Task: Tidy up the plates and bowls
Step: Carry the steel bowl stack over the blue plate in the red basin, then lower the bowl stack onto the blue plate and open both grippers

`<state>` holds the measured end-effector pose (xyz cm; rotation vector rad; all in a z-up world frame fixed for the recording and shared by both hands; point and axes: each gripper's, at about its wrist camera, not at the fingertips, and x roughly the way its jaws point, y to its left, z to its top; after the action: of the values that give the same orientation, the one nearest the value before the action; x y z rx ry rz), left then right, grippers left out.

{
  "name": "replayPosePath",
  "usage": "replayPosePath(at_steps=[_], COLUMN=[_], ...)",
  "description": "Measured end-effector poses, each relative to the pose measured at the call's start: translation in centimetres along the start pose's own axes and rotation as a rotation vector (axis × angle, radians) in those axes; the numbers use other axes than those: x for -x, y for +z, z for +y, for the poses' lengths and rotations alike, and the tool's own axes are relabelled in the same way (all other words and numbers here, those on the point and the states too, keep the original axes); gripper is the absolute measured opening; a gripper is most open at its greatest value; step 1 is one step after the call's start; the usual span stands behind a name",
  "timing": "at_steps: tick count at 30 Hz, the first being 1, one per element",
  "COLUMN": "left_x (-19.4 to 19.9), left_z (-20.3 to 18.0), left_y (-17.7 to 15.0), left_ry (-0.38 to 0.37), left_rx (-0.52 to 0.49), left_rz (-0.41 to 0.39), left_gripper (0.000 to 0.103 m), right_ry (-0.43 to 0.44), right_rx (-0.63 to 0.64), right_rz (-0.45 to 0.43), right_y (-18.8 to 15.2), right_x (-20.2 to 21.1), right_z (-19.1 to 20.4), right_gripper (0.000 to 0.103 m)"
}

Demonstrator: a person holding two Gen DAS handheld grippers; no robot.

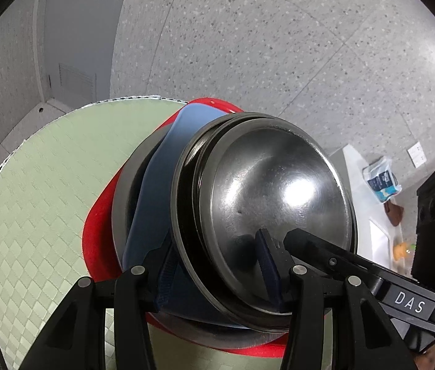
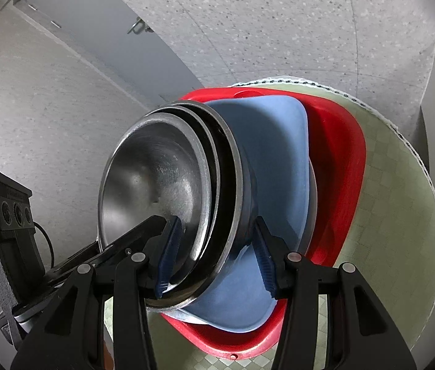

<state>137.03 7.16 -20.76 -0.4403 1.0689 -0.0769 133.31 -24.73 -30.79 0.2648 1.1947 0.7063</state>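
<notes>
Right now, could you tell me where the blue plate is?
The blue plate sits in the stack, under the nested steel bowls and over the red plate, on the green mat.

red tray (image 1: 100, 225) mostly hidden, perhaps cracked

Counted at the middle of both wrist views: three nested steel bowls (image 1: 267, 191) (image 2: 155, 191), one blue plate (image 1: 162, 185) (image 2: 276, 166) beneath them, and one red plate (image 1: 100, 225) (image 2: 334, 160) at the bottom. Underneath, one round green mat (image 1: 38, 191) (image 2: 396, 203), reaching toward nine o'clock in the left view and three o'clock in the right.
</notes>
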Motion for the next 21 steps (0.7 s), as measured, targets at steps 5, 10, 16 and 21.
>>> replayPosePath(at_steps=[5,10,16,21], left_x=[-0.3,-0.3,0.3,2.1], left_z=[0.2,0.5,1.0,1.0], left_y=[0.3,0.8,0.9,0.0], left_ry=[0.003,-0.002,-0.011,-0.004], left_rx=[0.009,0.029,0.037,0.044], left_rz=[0.019,0.022,0.004,-0.044], left_gripper=[0.047,0.05,0.059,0.08], right_ry=[-0.017,-0.03,-0.042,-0.061], right_rx=[-0.008,-0.026,-0.023,-0.017], right_rz=[0.002,0.005,-0.017,-0.069], right_y=[0.4,0.6,0.9,0.5], right_x=[-0.1,0.0,0.6,2.3], right_z=[-0.1,0.0,0.1,0.2], right_gripper=[0.049,0.053,0.059,0.074])
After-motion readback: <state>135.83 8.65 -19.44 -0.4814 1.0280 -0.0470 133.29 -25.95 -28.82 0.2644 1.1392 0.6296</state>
